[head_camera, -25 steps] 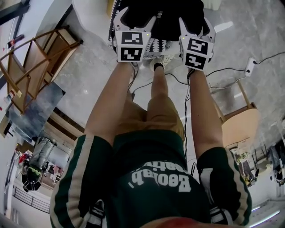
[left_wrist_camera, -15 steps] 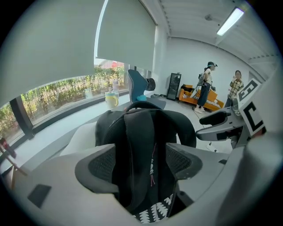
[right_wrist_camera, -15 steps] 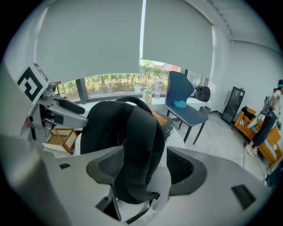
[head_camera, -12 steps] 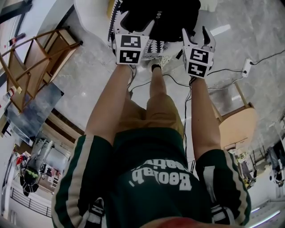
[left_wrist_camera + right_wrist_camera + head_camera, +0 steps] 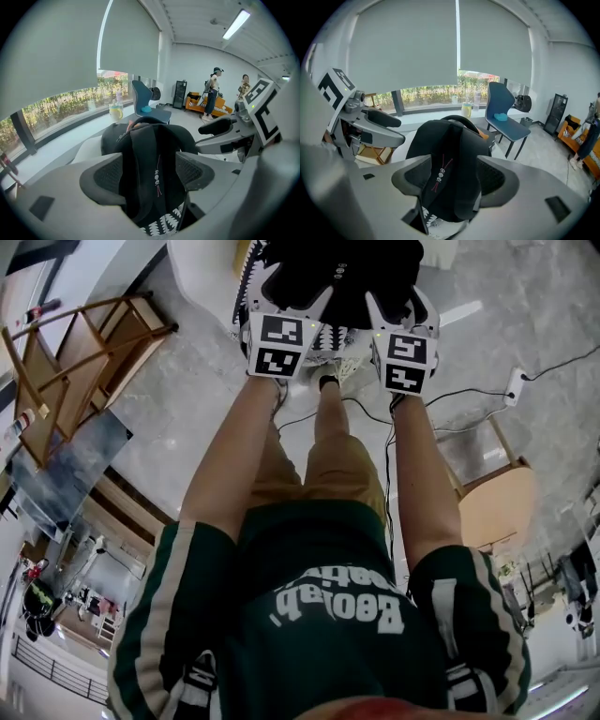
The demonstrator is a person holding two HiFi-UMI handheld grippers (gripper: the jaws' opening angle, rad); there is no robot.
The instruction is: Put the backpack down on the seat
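Note:
The black backpack (image 5: 347,273) rests at the top of the head view, over a white seat (image 5: 202,277) with a black-and-white patterned cushion (image 5: 328,338). My left gripper (image 5: 289,292) reaches into its near left side and my right gripper (image 5: 401,307) into its near right side. In the left gripper view a padded black shoulder strap (image 5: 150,150) fills the gap of the left gripper (image 5: 150,173), touching both pads. In the right gripper view the other strap (image 5: 450,150) sits the same way in the right gripper (image 5: 452,176). The backpack's lower part is hidden behind the jaws.
A wooden chair frame (image 5: 75,362) lies at the left and a wooden chair (image 5: 497,502) stands at the right. Cables and a power strip (image 5: 514,385) cross the marble floor. A blue chair (image 5: 501,112) stands beyond the seat. Two people (image 5: 213,93) stand far off.
My right gripper has moved left and in against the backpack. The left gripper and the backpack have shifted slightly forward over the seat.

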